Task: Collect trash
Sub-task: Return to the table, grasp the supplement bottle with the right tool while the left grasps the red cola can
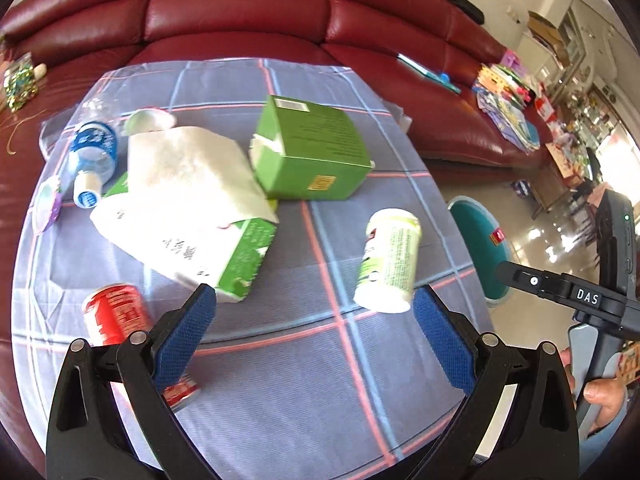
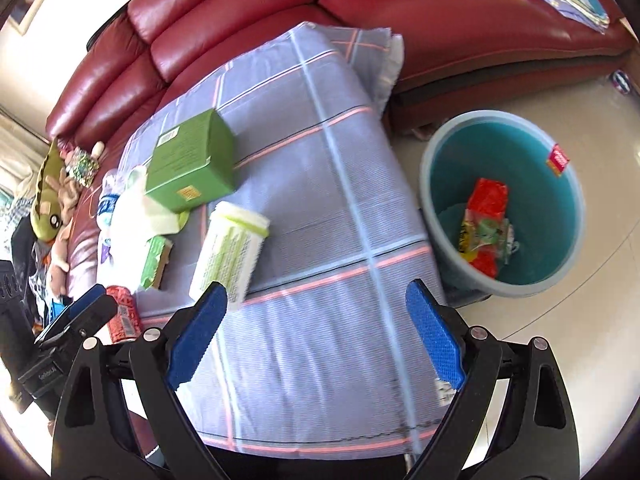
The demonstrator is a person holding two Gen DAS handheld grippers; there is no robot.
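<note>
Jaws wide, empty; white-green canister (image 1: 388, 261) lying on checked cloth (image 1: 280, 380).

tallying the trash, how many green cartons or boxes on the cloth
2: a green box at the far middle of the cloth, and a green-and-white carton lying beside it, nearer the can. More may be hidden.

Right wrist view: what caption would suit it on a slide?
Open right gripper above a checked cloth strewn with trash, beside a round teal plastic bin holding red wrappers.

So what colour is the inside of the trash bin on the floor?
Teal inside the trash bin, with a grey rim; the right wrist view shows it best.
</note>
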